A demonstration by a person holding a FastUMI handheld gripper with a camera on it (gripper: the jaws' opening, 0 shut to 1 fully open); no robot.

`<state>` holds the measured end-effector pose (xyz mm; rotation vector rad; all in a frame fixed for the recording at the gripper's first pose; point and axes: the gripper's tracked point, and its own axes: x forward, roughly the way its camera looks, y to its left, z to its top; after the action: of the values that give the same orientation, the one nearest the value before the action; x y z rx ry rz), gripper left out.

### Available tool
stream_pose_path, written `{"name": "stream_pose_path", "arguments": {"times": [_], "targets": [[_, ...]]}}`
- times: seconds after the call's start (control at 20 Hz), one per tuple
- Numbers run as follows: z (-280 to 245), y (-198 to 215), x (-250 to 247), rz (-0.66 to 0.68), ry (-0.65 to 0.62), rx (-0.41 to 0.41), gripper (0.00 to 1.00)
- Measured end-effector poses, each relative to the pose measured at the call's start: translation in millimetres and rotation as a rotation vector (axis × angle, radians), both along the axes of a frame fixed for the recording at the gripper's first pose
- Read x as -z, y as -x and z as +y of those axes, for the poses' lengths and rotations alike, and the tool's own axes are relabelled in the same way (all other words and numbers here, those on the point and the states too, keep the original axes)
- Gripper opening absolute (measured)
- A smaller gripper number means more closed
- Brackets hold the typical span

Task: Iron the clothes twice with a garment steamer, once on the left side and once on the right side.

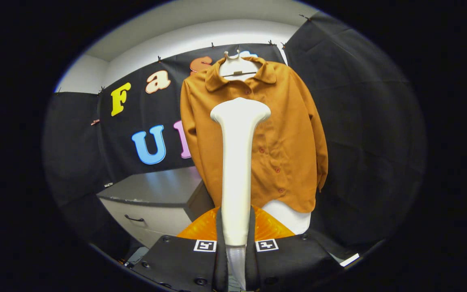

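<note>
Nearest us, our claw is closed tight on the garment steamer: both fingers press against the lower end of its white handle, which stands up between them. The steamer rises straight ahead and widens into a flat head that sits in front of the shirt's button placket, roughly at chest height.

Beyond it, the orange shirt hangs on a white hanger against the black booth wall, with something white showing under its hem. A grey cabinet with a drawer stands off to the left, lower down.

To do this step well, we judge we should carry the head off the placket onto one front panel, keep its face flat to the cloth, and draw one long even stroke down.

The steamer hides the middle strip of the shirt. We cannot tell whether the head touches the fabric or hangs short of it, and its steam face is turned away from us.
</note>
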<state>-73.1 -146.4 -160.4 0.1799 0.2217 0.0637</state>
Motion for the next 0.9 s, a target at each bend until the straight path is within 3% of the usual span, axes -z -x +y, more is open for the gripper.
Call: {"name": "stream_pose_path", "arguments": {"times": [0.25, 0.5, 0.9], "targets": [[-37, -25, -58, -0.107, 0.01, 0.02, 0.2], [-64, -80, -89, -0.168, 0.02, 0.049, 0.2], [-111, -154, -49, -0.146, 0.026, 0.048, 0.2]]}}
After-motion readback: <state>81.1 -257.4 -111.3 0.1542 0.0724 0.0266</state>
